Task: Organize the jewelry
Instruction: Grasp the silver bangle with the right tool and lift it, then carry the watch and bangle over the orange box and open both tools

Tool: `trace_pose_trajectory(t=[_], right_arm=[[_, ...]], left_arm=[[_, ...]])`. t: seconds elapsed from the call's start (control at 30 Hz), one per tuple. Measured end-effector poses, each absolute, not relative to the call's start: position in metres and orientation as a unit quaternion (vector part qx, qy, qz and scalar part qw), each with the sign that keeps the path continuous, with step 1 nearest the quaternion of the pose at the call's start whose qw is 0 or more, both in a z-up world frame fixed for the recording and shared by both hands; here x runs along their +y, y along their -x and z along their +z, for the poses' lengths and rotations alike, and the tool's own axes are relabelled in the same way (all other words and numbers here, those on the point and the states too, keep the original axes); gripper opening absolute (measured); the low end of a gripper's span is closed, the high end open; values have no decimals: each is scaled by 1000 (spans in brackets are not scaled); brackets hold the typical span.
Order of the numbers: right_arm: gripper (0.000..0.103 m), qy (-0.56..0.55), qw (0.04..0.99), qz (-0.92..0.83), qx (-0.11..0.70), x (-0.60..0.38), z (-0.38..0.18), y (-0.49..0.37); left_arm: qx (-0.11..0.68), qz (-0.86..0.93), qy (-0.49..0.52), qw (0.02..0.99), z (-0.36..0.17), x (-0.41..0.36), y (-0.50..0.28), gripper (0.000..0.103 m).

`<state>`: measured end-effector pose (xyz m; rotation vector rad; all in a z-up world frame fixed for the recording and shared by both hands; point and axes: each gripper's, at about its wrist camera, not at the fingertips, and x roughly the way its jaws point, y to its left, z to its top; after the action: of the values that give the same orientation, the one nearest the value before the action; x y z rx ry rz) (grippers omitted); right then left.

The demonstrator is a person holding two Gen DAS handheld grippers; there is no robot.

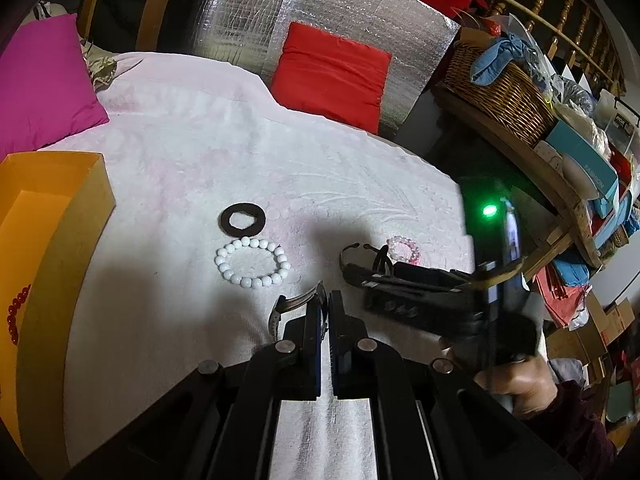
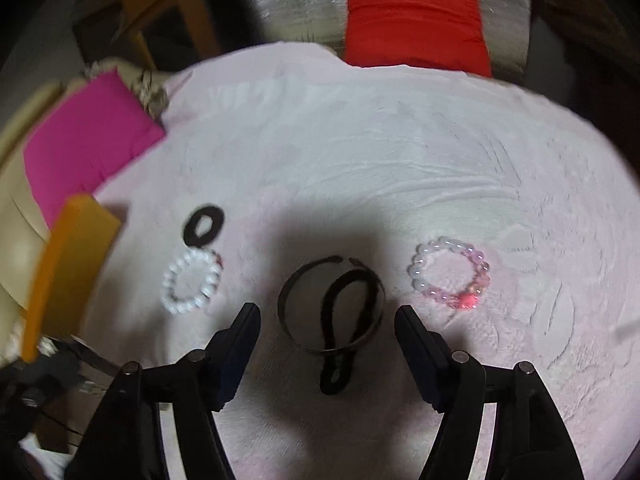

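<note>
On the pale pink cloth (image 2: 360, 160) lies a dark open bangle (image 2: 289, 312) with a black cord loop (image 2: 336, 376) draped across it. My right gripper (image 2: 327, 312) stands open, one finger on each side of it, touching nothing. In the left wrist view the right gripper (image 1: 358, 284) reaches in from the right over the bangle (image 1: 345, 255). My left gripper (image 1: 326, 300) is shut on the end of a curved metal cuff (image 1: 294, 306). Also on the cloth are a white bead bracelet (image 1: 264, 280) (image 2: 188, 306), a black flat ring (image 1: 229, 222) (image 2: 192, 236) and a pink bead bracelet (image 2: 418, 276) (image 1: 404, 250).
An orange box (image 1: 80, 208) (image 2: 68, 264) stands at the left with red beads (image 1: 16, 312) inside. A magenta cushion (image 1: 44, 88) and a red cushion (image 1: 332, 72) lie at the back. At the right, a shelf crowded with clutter holds a wicker basket (image 1: 500, 92).
</note>
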<state>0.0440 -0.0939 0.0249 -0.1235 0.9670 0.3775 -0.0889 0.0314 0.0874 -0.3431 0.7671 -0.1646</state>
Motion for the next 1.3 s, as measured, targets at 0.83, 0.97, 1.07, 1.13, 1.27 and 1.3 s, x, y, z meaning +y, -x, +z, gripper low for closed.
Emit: trace_pose_trajectory(t=[0.83,0.97,1.07,1.13,1.27,1.3], right_arm=[[64,-119,910,191,350,-166,86,-40],[64,-118,912,200,338,-167,93,-34],[64,-114,911,211,334,-161,97,-27],[64,-110,911,218,331,-156,100,-23],[64,-99,911,233,325,-140,107,-12],[64,-96,911,237,324,-135,108,-9]], left_arm=[[351,-79,167,918,110,32,96,3],[338,-76,161,924,123,30,102,3],[328,-73,156,929,134,29,108,3],[320,-70,152,932,141,29,113,3],[302,-63,145,940,158,33,126,3],[298,-60,144,942,162,35,129,3]])
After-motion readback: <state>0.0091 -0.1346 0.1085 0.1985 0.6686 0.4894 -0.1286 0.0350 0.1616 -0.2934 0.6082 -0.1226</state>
